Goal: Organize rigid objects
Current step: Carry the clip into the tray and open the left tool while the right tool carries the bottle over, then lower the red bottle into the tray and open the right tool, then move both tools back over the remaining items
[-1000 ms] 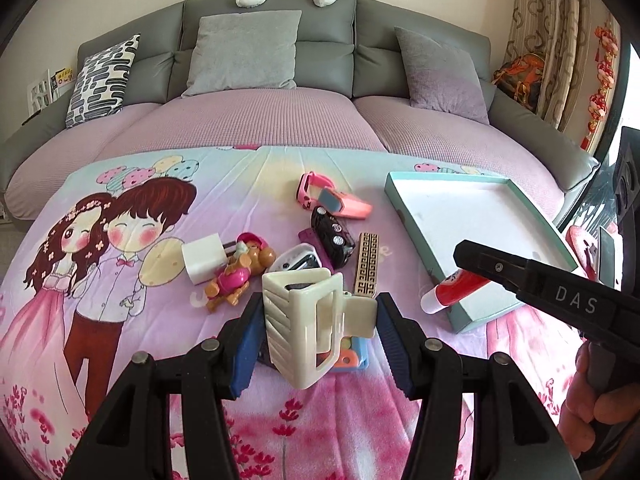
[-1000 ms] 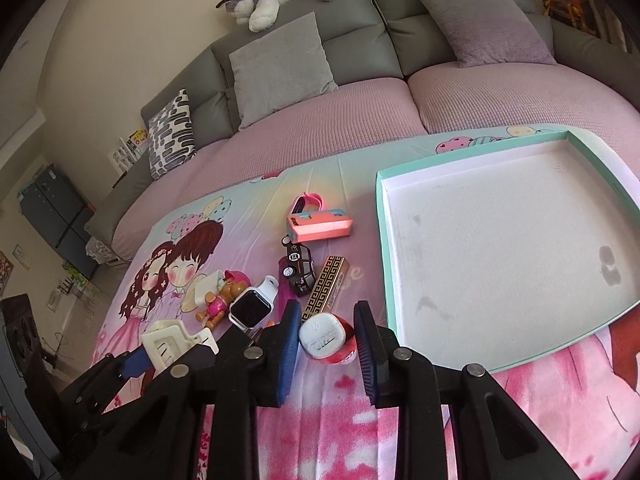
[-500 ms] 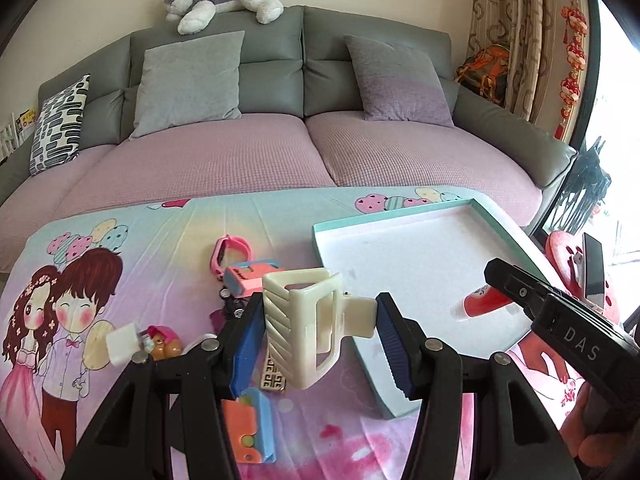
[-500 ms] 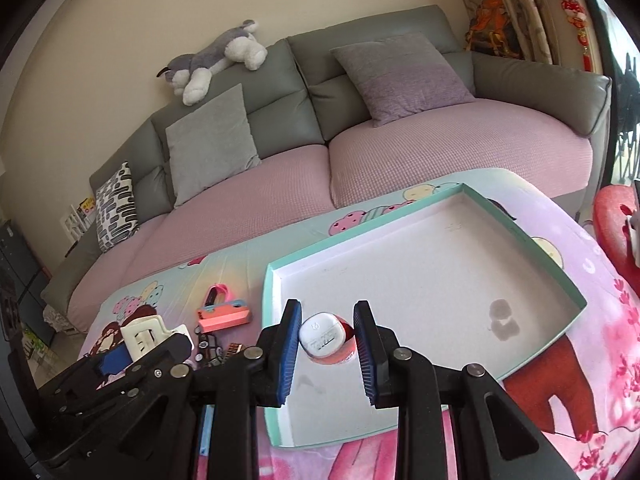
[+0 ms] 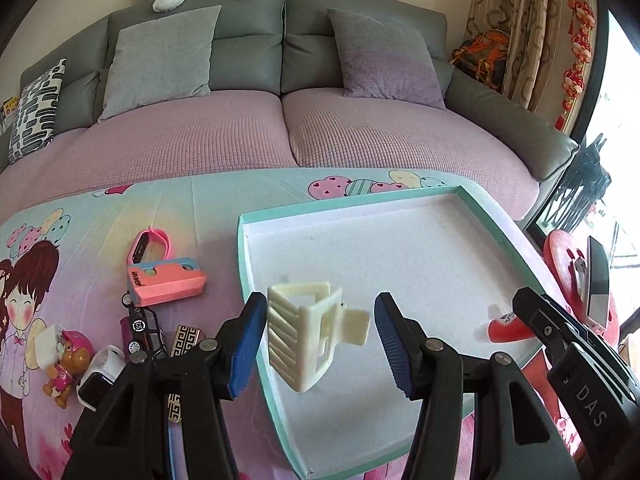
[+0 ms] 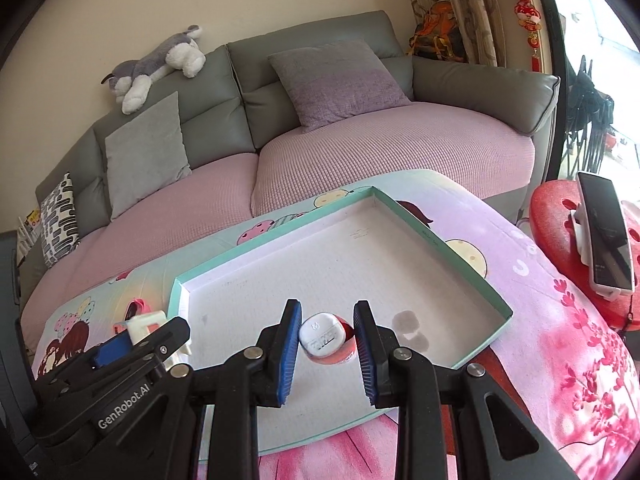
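A cream hair claw clip (image 5: pixel 306 336) hangs tilted between the fingers of my left gripper (image 5: pixel 320 316), over the near left part of the teal-rimmed white tray (image 5: pixel 243 264). The jaws are opening; a gap shows between the clip's lever and the right pad (image 5: pixel 390 340). My right gripper (image 6: pixel 327 314) is shut on a small red container with a white cap (image 6: pixel 323 335), held over the tray (image 6: pixel 440 246) near its front edge. In the left wrist view the same container (image 5: pixel 506 328) shows under the right gripper (image 5: pixel 560 344). The right wrist view shows the left gripper (image 6: pixel 132 344) at lower left.
Left of the tray lie a pink block (image 5: pixel 168 278), a pink wristband (image 5: pixel 148 244), a dark toy car (image 5: pixel 144 328), a puppy figure (image 5: pixel 68 356), a white smartwatch (image 5: pixel 100 374) and a gold-patterned bar (image 5: pixel 185 340). A red stool holding a phone (image 6: pixel 604 236) stands right. A sofa is behind.
Both grippers moved right, from above the toy pile to above the tray. The left jaws spread and the clip came free of the right pad. The right grip is unchanged.
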Motion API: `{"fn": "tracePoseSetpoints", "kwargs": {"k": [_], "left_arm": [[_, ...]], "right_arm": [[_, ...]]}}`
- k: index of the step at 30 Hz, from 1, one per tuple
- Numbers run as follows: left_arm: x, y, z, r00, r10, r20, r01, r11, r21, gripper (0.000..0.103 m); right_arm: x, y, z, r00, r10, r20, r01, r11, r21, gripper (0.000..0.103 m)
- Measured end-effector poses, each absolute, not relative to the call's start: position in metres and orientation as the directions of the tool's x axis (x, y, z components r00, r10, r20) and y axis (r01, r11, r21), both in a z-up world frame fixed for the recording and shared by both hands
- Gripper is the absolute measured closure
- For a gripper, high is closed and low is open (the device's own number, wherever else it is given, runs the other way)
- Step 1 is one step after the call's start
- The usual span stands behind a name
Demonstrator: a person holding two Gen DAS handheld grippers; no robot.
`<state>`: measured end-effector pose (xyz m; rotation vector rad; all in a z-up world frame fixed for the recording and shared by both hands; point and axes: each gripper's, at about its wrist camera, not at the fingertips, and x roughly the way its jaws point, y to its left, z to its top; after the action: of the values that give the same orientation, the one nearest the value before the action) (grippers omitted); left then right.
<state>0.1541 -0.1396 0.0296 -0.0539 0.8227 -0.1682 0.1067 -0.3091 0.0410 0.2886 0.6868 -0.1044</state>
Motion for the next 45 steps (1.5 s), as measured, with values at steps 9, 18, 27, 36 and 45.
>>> {"fn": "tracePoseSetpoints", "kwargs": {"k": [9, 18, 27, 36, 45], "left_arm": [[0.152, -0.129, 0.024, 0.659, -0.144, -0.738, 0.054, 0.988, -0.145, 0.016], [0.142, -0.102, 0.029, 0.681, -0.085, -0.727, -0.046, 0.986, -0.158, 0.013], [0.126, -0.061, 0.022, 0.672, 0.012, -0.740, -0.179, 0.973, -0.147, 0.013], [0.106, -0.012, 0.009, 0.627, 0.114, -0.771, -0.310, 0.944, -0.114, 0.013], [0.085, 0.042, 0.011, 0.604, 0.147, -0.783, -0.415, 0.897, -0.152, 0.013]], "right_arm": [[0.109, -0.309, 0.033, 0.750, -0.021, -0.661, 0.199, 0.960, 0.195, 0.073], [0.112, -0.302, 0.030, 0.735, -0.045, -0.677, 0.192, 0.971, 0.144, 0.050], [0.119, -0.286, 0.024, 0.713, -0.051, -0.699, 0.164, 0.982, 0.096, 0.022], [0.122, -0.259, 0.020, 0.707, -0.033, -0.707, 0.102, 0.993, 0.055, 0.000], [0.124, -0.216, 0.024, 0.714, 0.031, -0.699, -0.002, 0.999, 0.043, 0.000]]}}
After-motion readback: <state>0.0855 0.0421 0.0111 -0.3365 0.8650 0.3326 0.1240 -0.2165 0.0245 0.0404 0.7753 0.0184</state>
